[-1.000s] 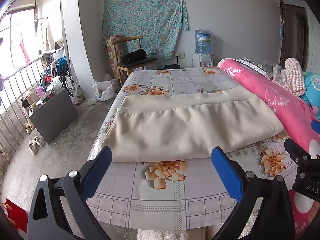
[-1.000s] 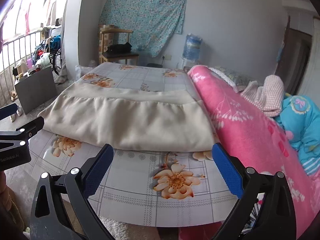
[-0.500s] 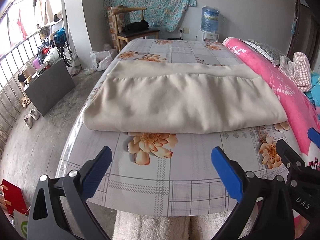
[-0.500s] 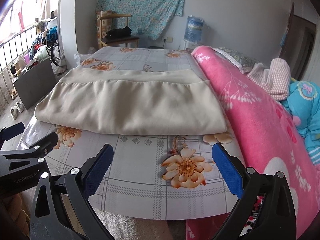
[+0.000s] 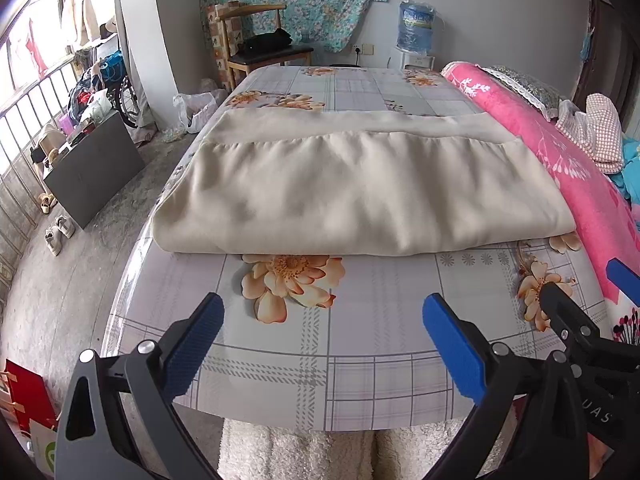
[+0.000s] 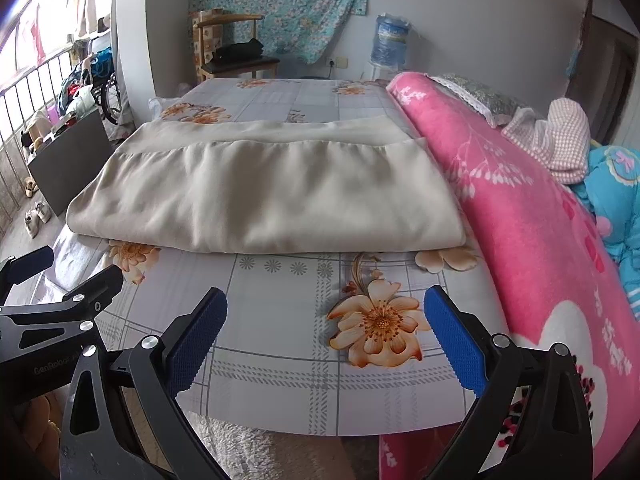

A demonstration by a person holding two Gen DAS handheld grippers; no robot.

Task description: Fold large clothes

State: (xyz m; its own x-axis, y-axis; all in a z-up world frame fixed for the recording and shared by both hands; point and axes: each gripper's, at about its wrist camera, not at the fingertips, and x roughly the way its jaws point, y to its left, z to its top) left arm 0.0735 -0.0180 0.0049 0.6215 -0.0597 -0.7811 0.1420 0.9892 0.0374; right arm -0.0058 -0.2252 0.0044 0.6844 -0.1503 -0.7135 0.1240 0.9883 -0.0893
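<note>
— Where's our beige garment [image 5: 360, 188]?
— Folded on the worktop [image 5: 360, 360], ahead of both grippers, long axis crosswise.
— Our left gripper [image 5: 323, 344] and right gripper [image 6: 326, 336]?
— Both wide, empty, about equally near.

garment [image 5: 360, 184]: plain beige | tablecloth [image 5: 360, 360]: grey plaid, orange flowers | blanket [image 6: 520, 208]: pink

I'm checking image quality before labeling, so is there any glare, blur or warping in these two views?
Left wrist view: window blown out, sheen on the tablecloth edge, fisheye bending. Right wrist view: window overexposed, beige cloth sharp, corners vignetted.
</note>
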